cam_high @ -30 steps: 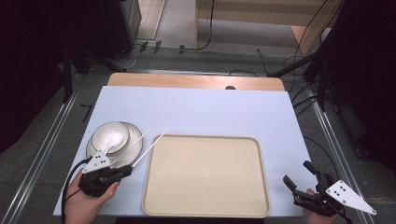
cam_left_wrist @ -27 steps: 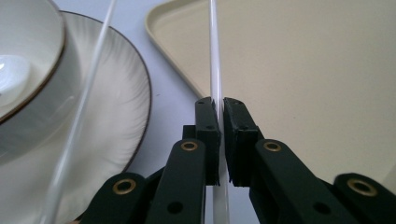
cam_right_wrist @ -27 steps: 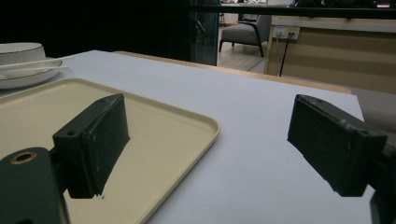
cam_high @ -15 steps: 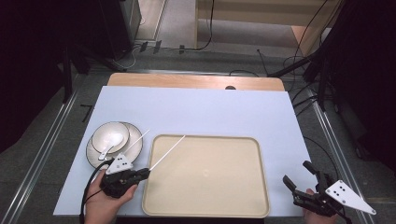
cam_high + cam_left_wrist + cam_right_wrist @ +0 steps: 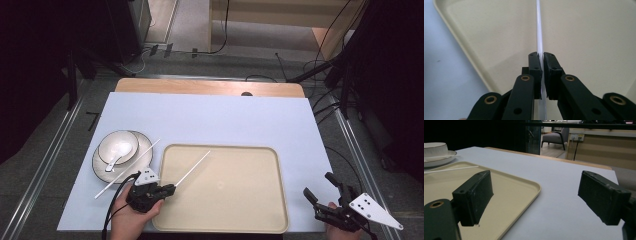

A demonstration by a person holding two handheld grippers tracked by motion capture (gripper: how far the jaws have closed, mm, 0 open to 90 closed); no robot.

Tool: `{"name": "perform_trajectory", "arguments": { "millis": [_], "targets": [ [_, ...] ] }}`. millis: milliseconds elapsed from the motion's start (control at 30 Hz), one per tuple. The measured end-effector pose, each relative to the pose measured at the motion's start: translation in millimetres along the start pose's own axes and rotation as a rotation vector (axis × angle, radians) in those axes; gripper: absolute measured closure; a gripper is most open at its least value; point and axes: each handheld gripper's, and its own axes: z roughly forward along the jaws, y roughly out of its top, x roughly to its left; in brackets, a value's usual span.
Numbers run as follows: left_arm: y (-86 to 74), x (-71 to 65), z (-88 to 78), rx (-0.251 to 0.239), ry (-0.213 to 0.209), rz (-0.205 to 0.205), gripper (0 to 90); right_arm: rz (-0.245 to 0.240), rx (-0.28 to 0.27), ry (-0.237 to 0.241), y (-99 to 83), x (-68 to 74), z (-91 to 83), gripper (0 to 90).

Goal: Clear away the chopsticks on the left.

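White plastic: one chopstick (image 5: 191,169) is clamped between the closed jaws of the left gripper (image 5: 167,189), slanting up and right above the beige tray (image 5: 260,220). A second chopstick (image 5: 127,168) lies across the plate (image 5: 145,142), beside one bowl (image 5: 118,148) holding one spoon (image 5: 116,155). The right gripper (image 5: 320,195) rests low at the table's (image 5: 225,117) near right corner, jaws spread wide, holding nothing.

The surface (image 5: 210,120) is bright and evenly lit from above, but the room around it is very dark. Shadows are soft and small. In the left gripper view the black jaws look sharp, and the tray (image 5: 586,37) behind them is blurry. The high view is a bit grainy.
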Motion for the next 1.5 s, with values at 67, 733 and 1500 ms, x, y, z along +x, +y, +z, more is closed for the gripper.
{"name": "perform_trajectory", "arguments": {
  "millis": [67,733,1500],
  "targets": [
    [-1.2,-3.2,4.4,-0.002,-0.010,-0.025,86.2,-0.006,0.000,-0.003,0.0,-0.1,0.4,12.9],
    [-12.3,-14.9,14.1,-0.009,0.067,-0.001,85.0,0.000,0.004,-0.001,-0.4,0.1,0.6,12.9],
    [31.3,-20.9,42.2,-0.011,-0.042,0.035,90.0,-0.001,0.003,-0.003,-1.3,-2.3,0.2,12.9]
  ]
}}
